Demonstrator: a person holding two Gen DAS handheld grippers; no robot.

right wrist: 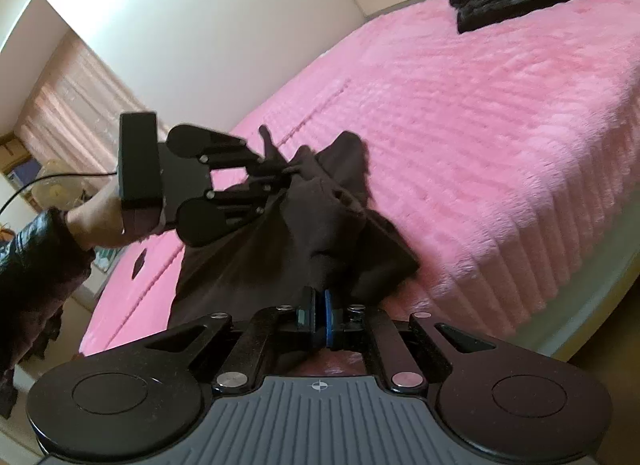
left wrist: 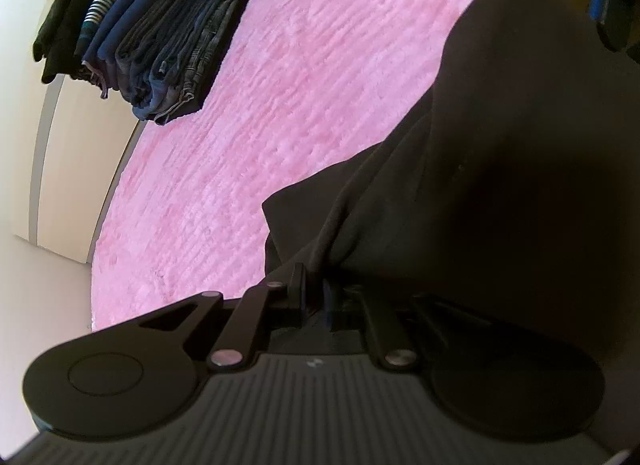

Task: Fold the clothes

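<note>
Left wrist view: the left tongs [left wrist: 316,297] are pinched tight on a dark brown garment [left wrist: 500,165] draped over the pink bed [left wrist: 280,105], a stack of folded clothes [left wrist: 160,33] beyond. Right wrist view: the right tongs [right wrist: 320,321] likewise clamp the garment's edge.

A bed with a fluffy pink cover [right wrist: 480,137] fills most of both views, its ribbed pile running in rows. Cream walls [right wrist: 208,25] rise behind it, bright with daylight. At the left of the right wrist view a window recess holds a pinkish curtain [right wrist: 68,105], lit from outside. Below it stands a pale round fan [right wrist: 52,189]. In the left wrist view a pale panel [left wrist: 76,169] borders the bed's far edge.
</note>
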